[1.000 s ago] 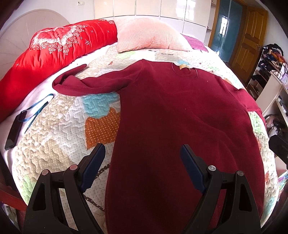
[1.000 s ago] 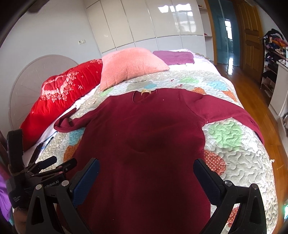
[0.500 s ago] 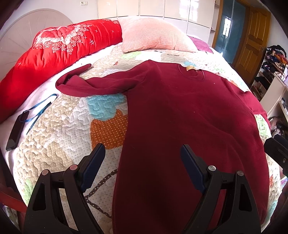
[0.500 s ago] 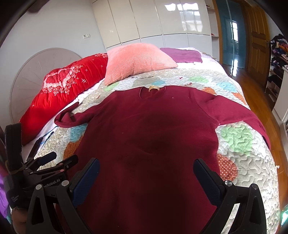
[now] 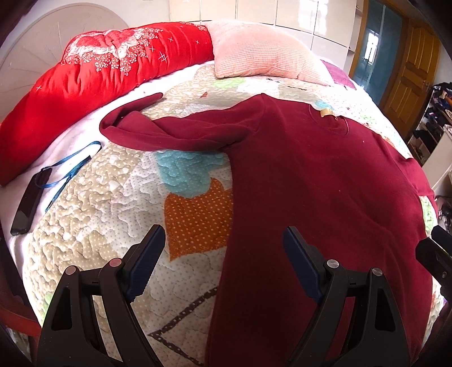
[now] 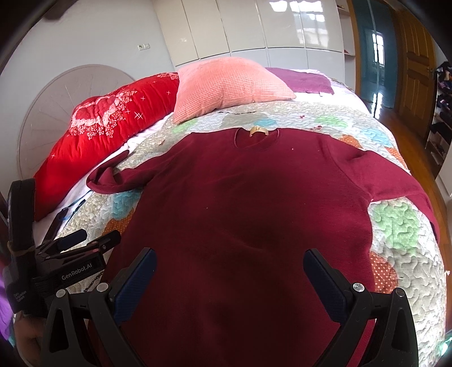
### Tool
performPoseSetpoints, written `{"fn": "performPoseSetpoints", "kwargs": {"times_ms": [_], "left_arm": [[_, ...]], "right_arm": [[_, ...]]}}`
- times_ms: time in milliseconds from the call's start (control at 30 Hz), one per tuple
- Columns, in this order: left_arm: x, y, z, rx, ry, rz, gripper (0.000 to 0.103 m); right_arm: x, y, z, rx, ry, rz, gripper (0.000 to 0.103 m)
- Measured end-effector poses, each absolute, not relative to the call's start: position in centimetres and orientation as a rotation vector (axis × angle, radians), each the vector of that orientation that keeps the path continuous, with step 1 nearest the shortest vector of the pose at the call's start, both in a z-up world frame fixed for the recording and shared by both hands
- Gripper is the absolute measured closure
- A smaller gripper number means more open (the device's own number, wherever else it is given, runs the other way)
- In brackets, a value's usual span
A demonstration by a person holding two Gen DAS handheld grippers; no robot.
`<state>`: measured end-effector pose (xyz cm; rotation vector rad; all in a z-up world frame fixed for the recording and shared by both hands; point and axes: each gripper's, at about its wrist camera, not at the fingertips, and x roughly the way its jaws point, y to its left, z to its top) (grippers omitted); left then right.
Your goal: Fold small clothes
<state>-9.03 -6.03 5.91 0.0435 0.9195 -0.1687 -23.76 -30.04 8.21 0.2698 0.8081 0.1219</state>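
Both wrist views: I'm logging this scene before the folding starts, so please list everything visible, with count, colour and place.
sweater: 1, dark red, spread flat on the quilt, neck toward the pillows
quilt: 1, patchwork pastel, covering the bed
comforter: 1, red with white flowers, rolled along the bed's left edge
pillow: 1, pink, at the head of the bed
cloth: 1, purple, beside the pillow
phone: 1, black, on the left edge of the bed
lanyard: 1, blue, by the phone
wardrobe: 1, white, behind the bed
door: 1, wooden, at right
left gripper: 1, black, open over the sweater's left edge
right gripper: 1, black, open over the sweater's lower body
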Motion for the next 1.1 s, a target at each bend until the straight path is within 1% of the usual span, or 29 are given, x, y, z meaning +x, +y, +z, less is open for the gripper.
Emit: {"fn": "performPoseSetpoints", "kwargs": {"times_ms": [933, 1100], "left_arm": [[-6.5, -3.7, 5.4, 0.021, 0.929, -0.112, 0.018], [-5.4, -1.1, 5.5, 0.001, 0.924, -0.060, 0.017]], "right_arm": [[-20.1, -26.8, 6.5, 0.247, 0.850, 0.165, 0.000], [-19.5, -26.1, 6.1, 0.234, 0.862, 0.183, 0.001]]}}
